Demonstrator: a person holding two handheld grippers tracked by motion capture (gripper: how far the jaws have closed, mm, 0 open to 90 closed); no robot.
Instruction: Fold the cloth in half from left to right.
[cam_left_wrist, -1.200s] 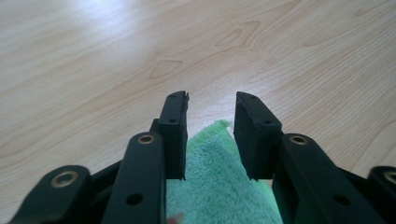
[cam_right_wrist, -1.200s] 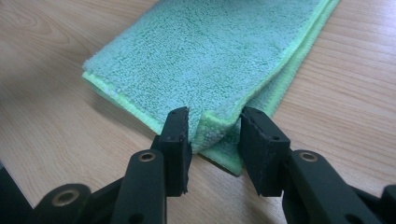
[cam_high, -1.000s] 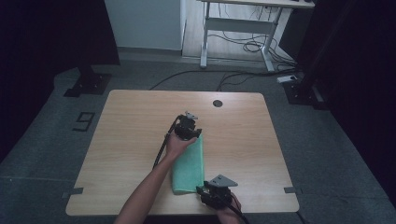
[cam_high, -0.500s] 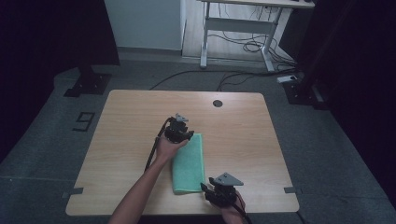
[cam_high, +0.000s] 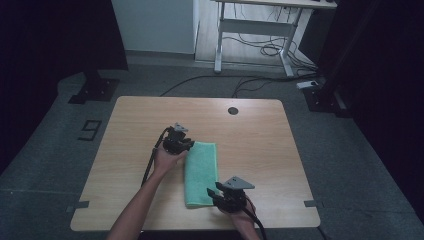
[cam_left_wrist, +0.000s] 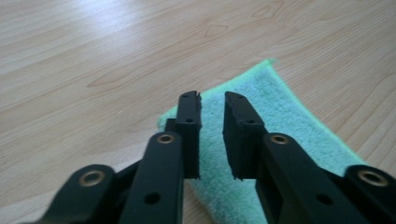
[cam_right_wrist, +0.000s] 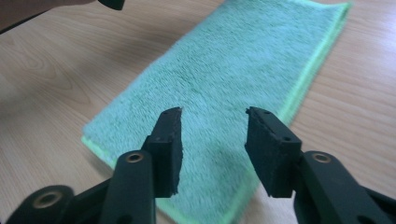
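We log a folded green towel (cam_high: 202, 172) lying flat on the wooden bench (cam_high: 260, 140), a long narrow strip running from near the bench's middle toward its near edge, slightly right of centre along the person's side. The left gripper (cam_high: 186, 146) sits at the towel's far left corner, held by the person's left hand (cam_high: 167, 159), whose forearm comes in from the bottom of the high view. In the left gripper view the left gripper (cam_left_wrist: 212, 100) points down over that corner: its fingers (cam_left_wrist: 189, 116) have just been closing and now stand with a narrow gap, the green pile showing through the gap beneath them; we see no cloth pinched between the pads, so we record them as released, not clamped on anything. The right gripper (cam_high: 214, 192) is at the towel's near right corner, just beside the near hem, with its grey three-cornered plate on top and a black cable trailing off toward the bench edge. In the right gripper view the right gripper (cam_right_wrist: 214, 114) hovers above the towel's near end, its fingers (cam_right_wrist: 268, 140) spread moderately wide and gripping nothing; the towel's brighter stitched edge runs along the right of that view. The two grippers are well apart, at opposite ends of the towel. A dark round hole (cam_high: 232, 110) marks the bench's far side.
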